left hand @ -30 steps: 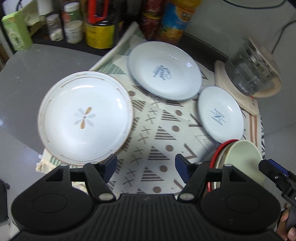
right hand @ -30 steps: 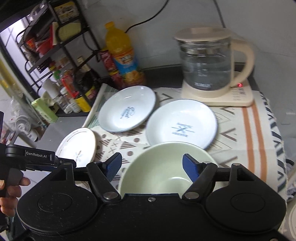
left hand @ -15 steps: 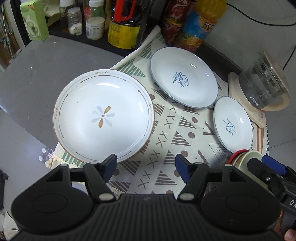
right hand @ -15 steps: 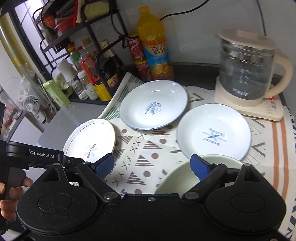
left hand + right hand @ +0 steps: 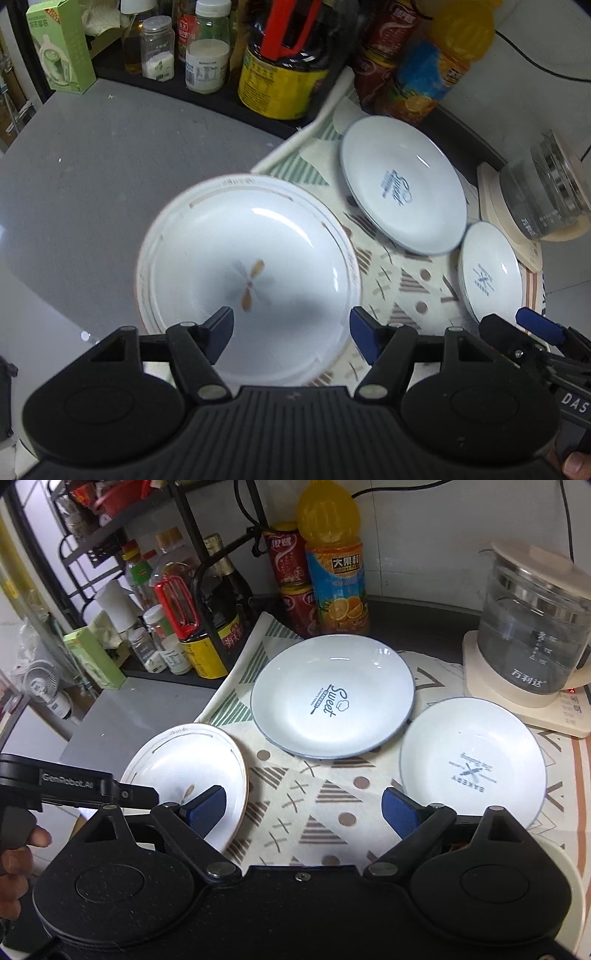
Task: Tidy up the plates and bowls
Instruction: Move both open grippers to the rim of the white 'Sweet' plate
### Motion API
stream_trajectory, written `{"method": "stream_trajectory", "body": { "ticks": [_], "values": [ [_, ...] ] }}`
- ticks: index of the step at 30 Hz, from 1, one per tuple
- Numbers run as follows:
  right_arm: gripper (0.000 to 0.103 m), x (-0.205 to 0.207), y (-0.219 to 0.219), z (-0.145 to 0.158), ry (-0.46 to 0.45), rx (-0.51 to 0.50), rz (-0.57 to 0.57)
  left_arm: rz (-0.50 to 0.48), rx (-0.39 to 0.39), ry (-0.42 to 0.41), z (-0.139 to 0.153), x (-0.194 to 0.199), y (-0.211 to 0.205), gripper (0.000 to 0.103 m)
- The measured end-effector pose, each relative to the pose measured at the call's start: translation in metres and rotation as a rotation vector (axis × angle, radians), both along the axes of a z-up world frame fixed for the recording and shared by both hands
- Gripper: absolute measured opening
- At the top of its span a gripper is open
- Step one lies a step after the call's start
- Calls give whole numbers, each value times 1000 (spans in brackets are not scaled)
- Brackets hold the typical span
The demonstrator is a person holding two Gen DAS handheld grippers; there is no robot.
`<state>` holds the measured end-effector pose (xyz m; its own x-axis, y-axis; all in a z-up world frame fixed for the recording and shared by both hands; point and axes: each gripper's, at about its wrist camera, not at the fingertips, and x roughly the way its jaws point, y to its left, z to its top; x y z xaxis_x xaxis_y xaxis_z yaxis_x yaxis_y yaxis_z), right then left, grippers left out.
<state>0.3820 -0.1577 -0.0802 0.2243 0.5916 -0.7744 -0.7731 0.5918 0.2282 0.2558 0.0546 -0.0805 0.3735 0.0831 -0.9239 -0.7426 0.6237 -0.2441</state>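
Note:
A white plate with a flower motif (image 5: 247, 277) lies half on the grey table and half on the patterned cloth (image 5: 399, 295). My left gripper (image 5: 291, 326) hangs open just above its near part, pads apart from it. Farther right lie a pale blue "Sweet" plate (image 5: 402, 188) and a smaller "Bakery" plate (image 5: 489, 277). My right gripper (image 5: 303, 808) stands wide open over bare cloth (image 5: 314, 786), between the flower plate (image 5: 184, 764) and the Bakery plate (image 5: 472, 764), with nothing between its fingers. The Sweet plate (image 5: 332, 698) lies beyond it. A pale green bowl (image 5: 565, 864) shows at the bottom right, mostly hidden.
A glass kettle on a cream base (image 5: 532, 638) stands at the back right. An orange juice bottle (image 5: 336, 572), red cans (image 5: 288, 557) and a black rack with jars and bottles (image 5: 166, 627) line the back. A hand (image 5: 14, 853) holds the left gripper's handle.
My left gripper moved over the flower plate, which now fills the middle of its view. My right gripper slid left off the green bowl and its jaws widened.

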Motion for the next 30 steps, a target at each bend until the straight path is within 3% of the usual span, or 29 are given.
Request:
{"method": "stream_trajectory", "body": {
  "ticks": [14, 25, 30],
  "values": [
    [91, 20, 44, -22, 51, -24, -220, -136, -12, -65, -10, 38, 69, 68],
    [85, 54, 41, -34, 33, -3, -372, -262, 10, -132, -34, 90, 73, 67],
    [75, 76, 38, -39, 58, 1, -422, -279, -8, -147, -46, 109, 71, 64]
  ]
}}
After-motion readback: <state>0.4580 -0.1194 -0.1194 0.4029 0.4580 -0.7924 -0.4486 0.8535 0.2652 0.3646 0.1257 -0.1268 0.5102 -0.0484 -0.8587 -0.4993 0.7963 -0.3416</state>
